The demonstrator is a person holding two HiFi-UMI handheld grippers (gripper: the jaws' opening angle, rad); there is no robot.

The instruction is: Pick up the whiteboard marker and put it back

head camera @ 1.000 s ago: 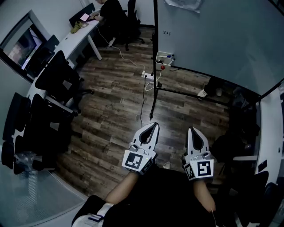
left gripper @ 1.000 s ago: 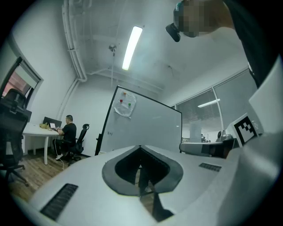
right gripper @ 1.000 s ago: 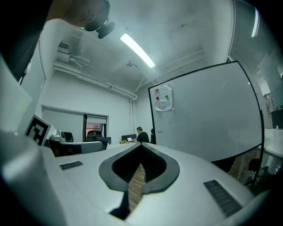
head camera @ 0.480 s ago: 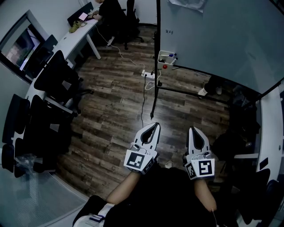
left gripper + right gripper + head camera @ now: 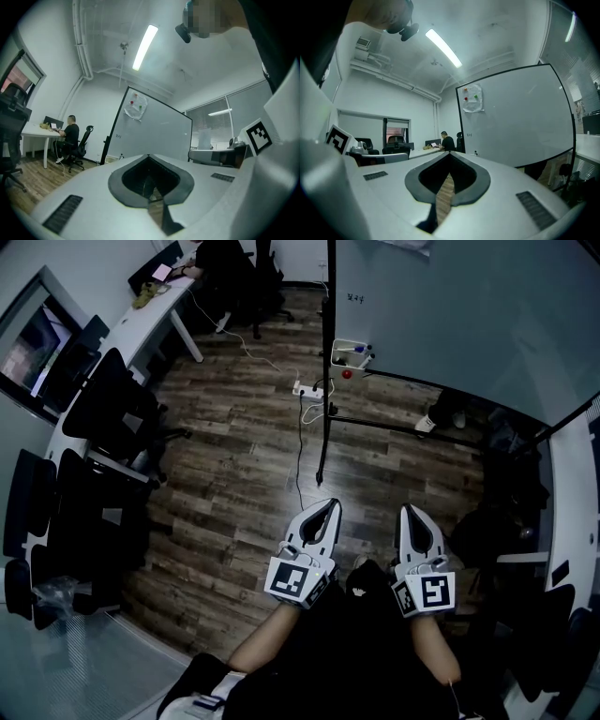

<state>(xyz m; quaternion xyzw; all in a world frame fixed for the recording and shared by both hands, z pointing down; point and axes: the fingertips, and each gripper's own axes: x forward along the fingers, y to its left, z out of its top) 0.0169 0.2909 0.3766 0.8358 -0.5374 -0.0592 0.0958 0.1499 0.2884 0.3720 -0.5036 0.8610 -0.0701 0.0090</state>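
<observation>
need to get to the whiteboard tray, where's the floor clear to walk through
Bare floor runs between the chairs on the left and the cable, right up toward the tray. It is crowded around the power strip just below the tray, and along the dark right side.

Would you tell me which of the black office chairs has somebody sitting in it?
The far chair beside the whiteboard; the nearer chairs stand empty.
</observation>
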